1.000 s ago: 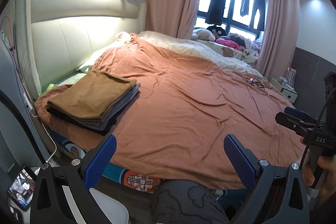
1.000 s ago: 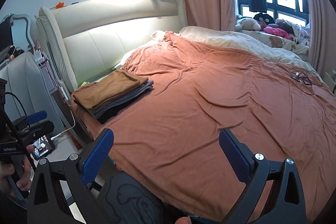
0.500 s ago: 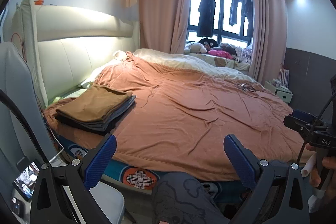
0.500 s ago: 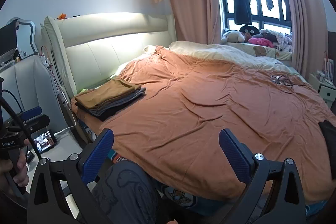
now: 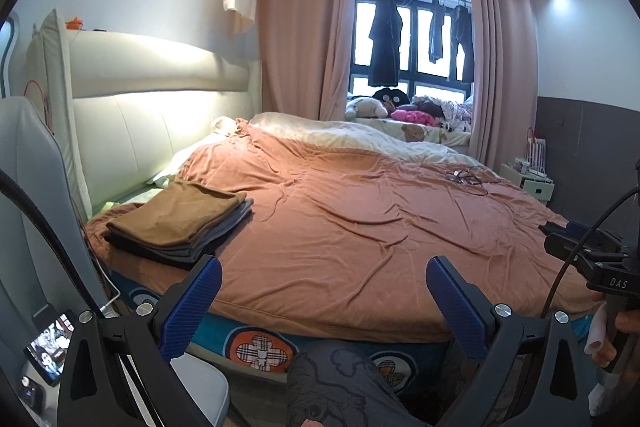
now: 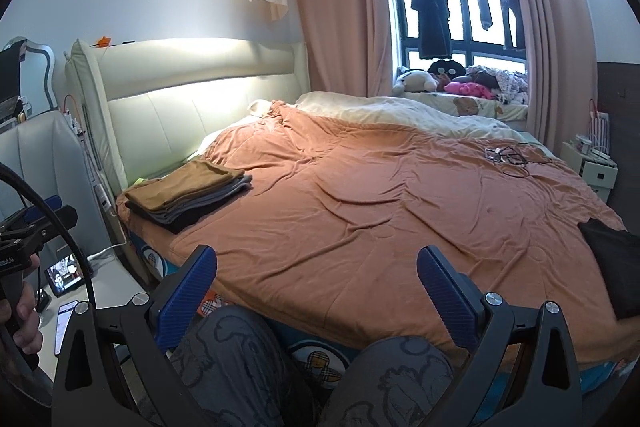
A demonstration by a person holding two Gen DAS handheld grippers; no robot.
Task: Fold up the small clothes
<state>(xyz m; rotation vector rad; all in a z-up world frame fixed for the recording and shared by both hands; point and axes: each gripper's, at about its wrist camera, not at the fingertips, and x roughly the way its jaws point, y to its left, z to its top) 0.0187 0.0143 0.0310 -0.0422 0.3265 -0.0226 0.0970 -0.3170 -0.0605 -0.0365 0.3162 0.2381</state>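
Note:
A stack of folded clothes, brown on top with grey and black beneath, lies on the bed's near left corner by the headboard. A dark unfolded garment rests at the right edge of the orange blanket. My left gripper hangs open and empty before the bed's near edge. My right gripper is open and empty too, above the person's knees. Each gripper shows at the other view's edge: the right gripper at far right, the left gripper at far left.
Tangled cables lie on the far right of the blanket. A cream headboard stands left, a phone with a lit screen sits on a side surface, a small cabinet is at right, and plush toys fill the window sill.
Both grippers have tilted up and drawn back from the bed, so more of the room and ceiling shows. The dark garment has come into the right wrist view. Both stay open.

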